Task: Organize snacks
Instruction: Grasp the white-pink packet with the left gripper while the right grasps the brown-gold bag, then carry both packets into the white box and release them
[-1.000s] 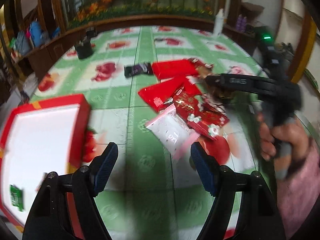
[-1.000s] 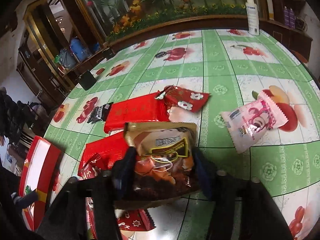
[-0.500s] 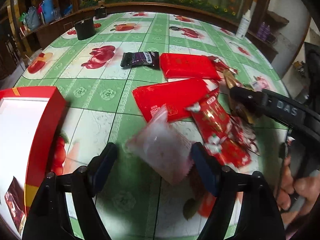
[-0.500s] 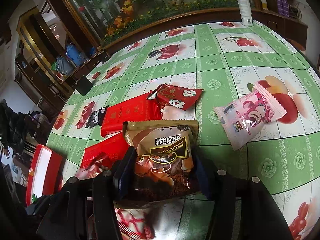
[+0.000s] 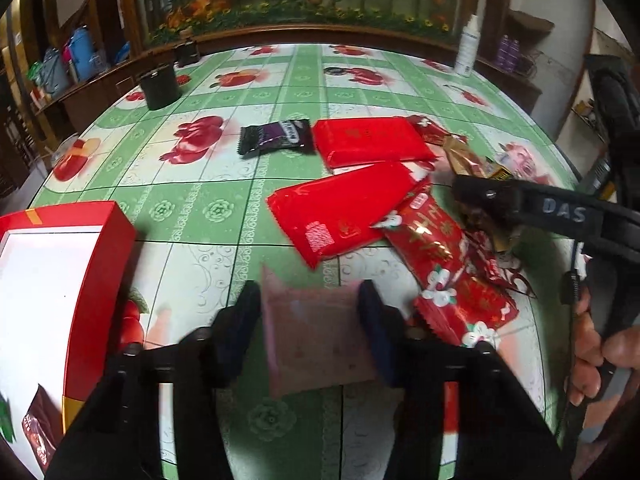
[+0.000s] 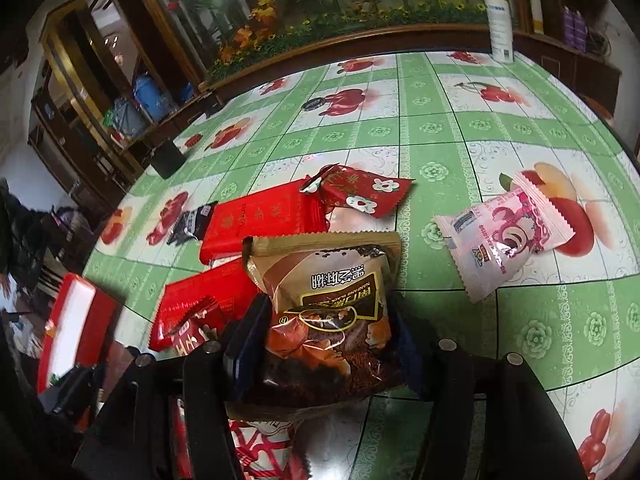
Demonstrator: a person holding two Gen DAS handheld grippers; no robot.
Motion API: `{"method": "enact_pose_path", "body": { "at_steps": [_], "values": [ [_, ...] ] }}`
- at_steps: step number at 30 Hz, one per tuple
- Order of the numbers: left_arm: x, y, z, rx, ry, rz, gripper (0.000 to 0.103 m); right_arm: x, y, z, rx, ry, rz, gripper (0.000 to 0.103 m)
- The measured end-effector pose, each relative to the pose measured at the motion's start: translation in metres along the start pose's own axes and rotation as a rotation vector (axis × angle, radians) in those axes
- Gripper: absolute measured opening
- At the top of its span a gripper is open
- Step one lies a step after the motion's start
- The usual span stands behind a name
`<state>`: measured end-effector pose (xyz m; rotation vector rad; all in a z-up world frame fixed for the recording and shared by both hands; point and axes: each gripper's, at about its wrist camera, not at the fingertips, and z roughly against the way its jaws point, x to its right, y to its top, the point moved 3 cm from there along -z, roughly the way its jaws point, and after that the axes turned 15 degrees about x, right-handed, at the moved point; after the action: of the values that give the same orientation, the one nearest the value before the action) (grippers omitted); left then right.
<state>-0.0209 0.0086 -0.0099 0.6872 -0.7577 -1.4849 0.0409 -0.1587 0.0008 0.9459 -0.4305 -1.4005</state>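
Left wrist view, hold: the left hand-held gripper [image 5: 308, 320] has its two blue pads closed in against the sides of a pale pink packet [image 5: 316, 340], which looks pinched between them, though the packet is blurred
Left wrist view, where things are: the packet sits low over the green checked surface [image 5: 200, 184]; the red box [image 5: 96, 280] with a white inside lies just to its left, a brown packet [image 5: 38, 432] already in it
Left wrist view, the rest: two flat red packs [image 5: 340, 220] and a black and purple bar [image 5: 276, 140] lie further out on the surface
Left wrist view, handling: the pink packet looks light, soft and slick, so I judge a grip across its flat middle safer than one on the crimped ends, which could slip

Right wrist view, hold: the right hand-held gripper [image 6: 328, 340] is closed on the lower part of a brown and gold bag [image 6: 328, 288], its top edge standing free above the pads
Right wrist view, where things are: the bag hangs over the pile of red packs; a pink bear packet [image 6: 504, 236] lies apart to the right
Right wrist view, handling: the bag seems puffy and crinkly, likely light; squeezing hard could crush what is inside
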Motion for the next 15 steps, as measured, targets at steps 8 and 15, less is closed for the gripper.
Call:
{"method": "enact_pose_path", "body": {
  "at_steps": [8, 15],
  "values": [
    [-0.004, -0.001, 0.010, -0.012, -0.054, 0.033, 0.014, -0.002, -0.002, 0.003, 0.004, -0.015, 0.024, 0.053],
    [-0.003, -0.010, 0.026, -0.013, -0.095, 0.032, 0.013, 0.007, 0.001, 0.006, 0.015, -0.034, -0.011, 0.051]
  ]
}}
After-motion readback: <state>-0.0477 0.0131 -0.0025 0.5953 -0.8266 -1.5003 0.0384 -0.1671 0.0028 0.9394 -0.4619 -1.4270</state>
